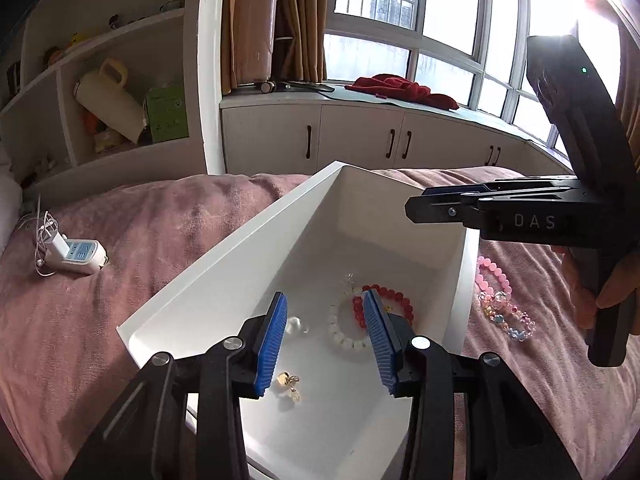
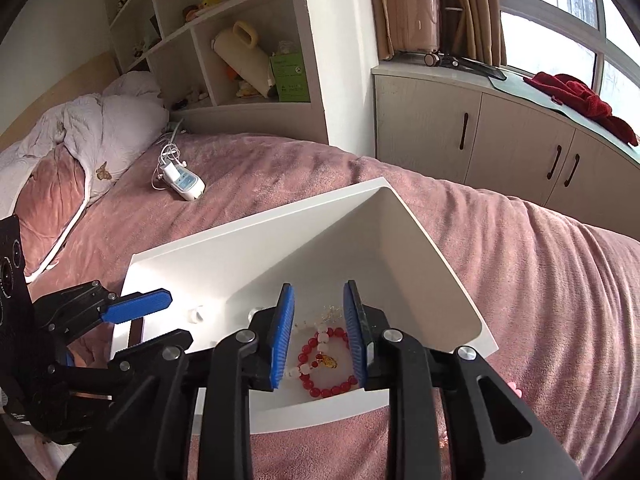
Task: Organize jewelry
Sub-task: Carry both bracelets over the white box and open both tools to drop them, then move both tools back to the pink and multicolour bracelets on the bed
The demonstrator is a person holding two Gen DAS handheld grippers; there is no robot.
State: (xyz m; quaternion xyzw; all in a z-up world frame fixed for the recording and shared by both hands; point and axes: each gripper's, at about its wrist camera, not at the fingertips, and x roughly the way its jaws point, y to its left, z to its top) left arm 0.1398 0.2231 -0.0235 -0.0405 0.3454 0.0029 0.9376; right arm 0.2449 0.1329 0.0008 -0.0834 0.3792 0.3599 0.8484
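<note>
Both grippers point steeply down over a white tray that lies on a pink bedspread.

The left gripper hangs above the tray's near end, its blue pads apart and nothing between them. Through the gap shows a white bracelet on the tray floor, overlapping a red bracelet just beyond it. A small gold charm lies nearer, under the left finger, and a clear bead sits beside that finger's tip.

The right gripper reaches in over the tray's near wall from the other side, angled toward the left one. Its pads are also apart and grip nothing; the red bracelet lies on the tray floor below the gap, untouched. In the left view a hand wraps the right gripper's handle, fingers curled round its grip.

A pile of pink bracelets lies on the bedspread just outside the tray. A power strip rests well apart.
</note>
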